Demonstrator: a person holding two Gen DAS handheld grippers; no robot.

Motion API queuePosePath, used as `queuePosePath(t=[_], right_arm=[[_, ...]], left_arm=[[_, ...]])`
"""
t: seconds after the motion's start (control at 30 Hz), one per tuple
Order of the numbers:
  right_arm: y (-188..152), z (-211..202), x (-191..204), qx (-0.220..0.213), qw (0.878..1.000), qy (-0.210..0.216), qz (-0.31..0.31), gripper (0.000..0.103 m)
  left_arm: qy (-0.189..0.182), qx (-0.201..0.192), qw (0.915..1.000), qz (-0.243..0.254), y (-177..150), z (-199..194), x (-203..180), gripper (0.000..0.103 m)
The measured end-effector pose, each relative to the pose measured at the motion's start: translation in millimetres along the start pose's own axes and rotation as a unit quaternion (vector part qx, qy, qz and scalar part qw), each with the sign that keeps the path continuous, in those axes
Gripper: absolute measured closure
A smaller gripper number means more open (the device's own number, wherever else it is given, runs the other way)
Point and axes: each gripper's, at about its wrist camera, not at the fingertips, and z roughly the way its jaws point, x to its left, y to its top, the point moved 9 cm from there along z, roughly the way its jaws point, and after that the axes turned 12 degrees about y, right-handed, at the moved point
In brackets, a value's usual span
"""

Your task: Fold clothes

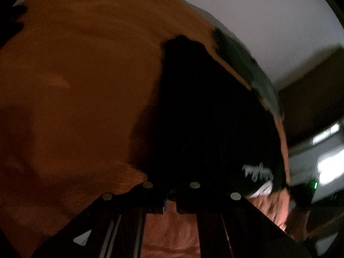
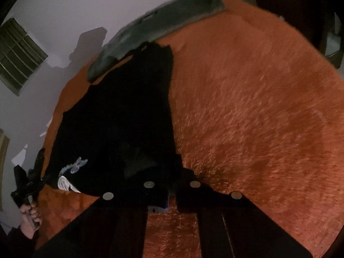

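Note:
A black garment (image 1: pixel 204 111) with a small white print (image 1: pixel 257 172) lies stretched out on an orange fuzzy blanket (image 1: pixel 81 81). My left gripper (image 1: pixel 171 195) is shut on the garment's near edge. In the right wrist view the same garment (image 2: pixel 129 118) runs away from me, its print (image 2: pixel 75 165) at the left. My right gripper (image 2: pixel 172 195) is shut on the garment's other near corner. The left gripper (image 2: pixel 28 185) also shows at the far left of the right wrist view, held by a hand.
A dark grey-green cloth (image 2: pixel 159 25) lies at the far edge of the orange blanket (image 2: pixel 258 107); it also shows in the left wrist view (image 1: pixel 243 60). A pale wall (image 2: pixel 86 6) with a window (image 2: pixel 19 56) stands behind.

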Motion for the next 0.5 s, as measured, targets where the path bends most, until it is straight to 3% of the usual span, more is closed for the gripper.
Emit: queuePosePath(t=[0.07,0.23,0.3,0.37,0.5], right_arm=[[7,-6,2,-0.013,1.000,-0.003,0.003,0.101],[7,16,-18,0.018,0.999,-0.035,-0.004,0.101],[1,27,-35,0.024,0.999,-0.028,0.037,0.101],[0,26,-37,0.018,0.998,-0.020,0.051,0.101],[4,1,-29,-0.007,0.998,-0.043,0.041,0.093]], left_arm=[[0.002,0.012,0.9998,-0.015,0,2,11,0.098],[0.026,0.014,0.9996,0.006,2,20,17,0.098],[0.020,0.014,0.9997,-0.006,3,26,18,0.097],[0.020,0.012,0.9997,-0.007,2,23,17,0.095],[0.046,-0.005,0.9989,0.006,2,1,10,0.094]])
